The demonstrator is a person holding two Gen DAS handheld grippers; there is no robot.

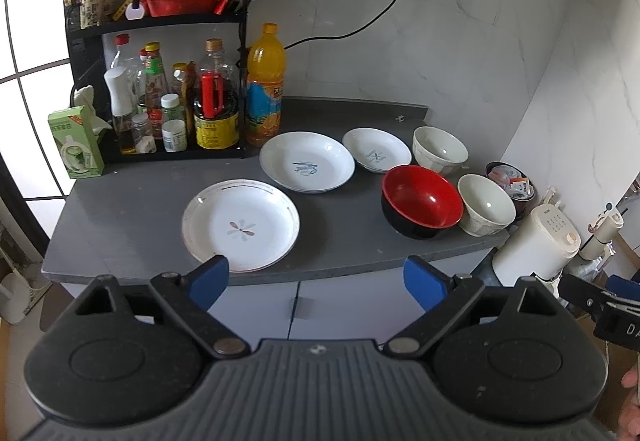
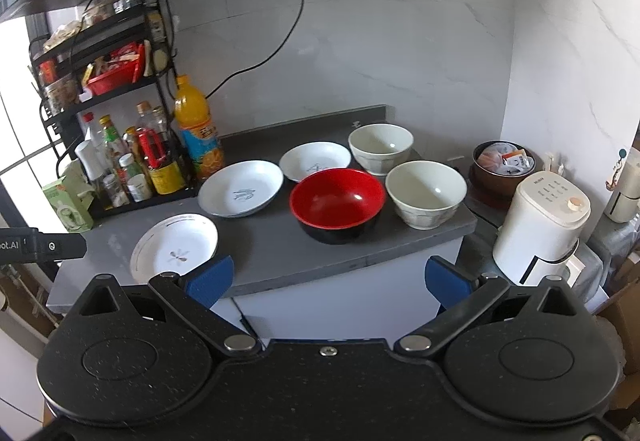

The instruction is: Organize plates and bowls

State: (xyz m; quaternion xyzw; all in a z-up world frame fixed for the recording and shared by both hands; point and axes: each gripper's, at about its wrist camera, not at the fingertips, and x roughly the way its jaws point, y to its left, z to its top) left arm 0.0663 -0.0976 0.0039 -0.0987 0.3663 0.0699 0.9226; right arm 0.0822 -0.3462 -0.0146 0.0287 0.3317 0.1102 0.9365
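Observation:
On the grey counter (image 1: pixel 120 217) (image 2: pixel 272 253) lie three white plates: a gold-rimmed plate (image 1: pixel 241 225) (image 2: pixel 175 245) nearest the front, a blue-motif plate (image 1: pixel 307 161) (image 2: pixel 240 188) behind it, and a smaller plate (image 1: pixel 377 149) (image 2: pixel 315 160) further right. A red-and-black bowl (image 1: pixel 421 205) (image 2: pixel 337 203) sits beside two cream bowls, one at the back (image 1: pixel 440 149) (image 2: pixel 380 147) and one at the front right (image 1: pixel 485 209) (image 2: pixel 426 193). My left gripper (image 1: pixel 317 281) hangs open before the counter's front edge, holding nothing. My right gripper (image 2: pixel 330 283) is open too, in front of the counter and empty.
A black rack (image 1: pixel 160 21) (image 2: pixel 100 73) with sauce bottles stands at the back left, an orange juice bottle (image 1: pixel 265 85) (image 2: pixel 197 125) beside it. A green tissue box (image 1: pixel 76 145) is at the left edge. A white appliance (image 2: pixel 540 237) and a dark bowl of packets (image 2: pixel 502 165) stand to the right.

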